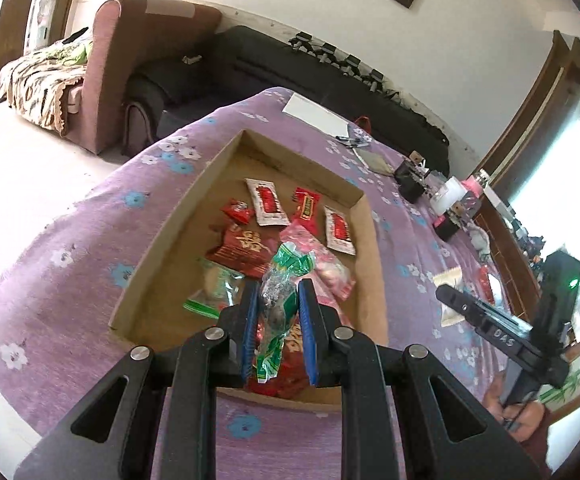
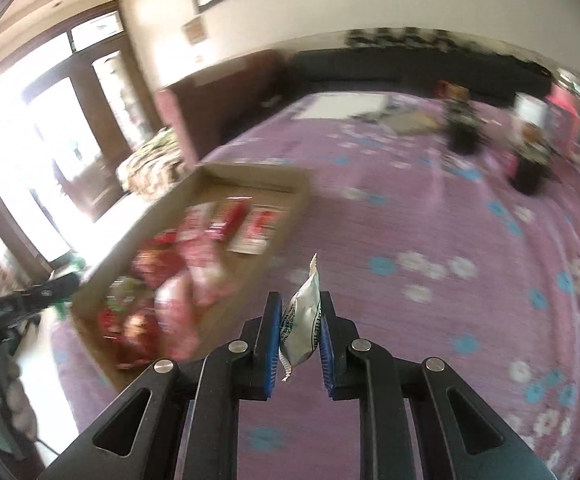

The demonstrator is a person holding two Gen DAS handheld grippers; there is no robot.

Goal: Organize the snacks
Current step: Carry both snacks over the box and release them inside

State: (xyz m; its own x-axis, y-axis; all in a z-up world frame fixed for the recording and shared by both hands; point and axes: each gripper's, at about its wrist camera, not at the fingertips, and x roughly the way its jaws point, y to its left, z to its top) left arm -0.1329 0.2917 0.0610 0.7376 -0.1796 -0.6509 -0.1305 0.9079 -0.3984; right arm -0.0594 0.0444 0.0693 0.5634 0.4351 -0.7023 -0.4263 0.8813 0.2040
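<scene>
Green snack packet pinched in left hand-held gripper

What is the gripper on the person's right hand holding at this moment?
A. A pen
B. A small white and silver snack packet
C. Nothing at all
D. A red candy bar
B. In the right wrist view, the right gripper has its blue pads closed on a small white and silver snack packet, held above the purple flowered cloth, beside the cardboard tray.
</scene>
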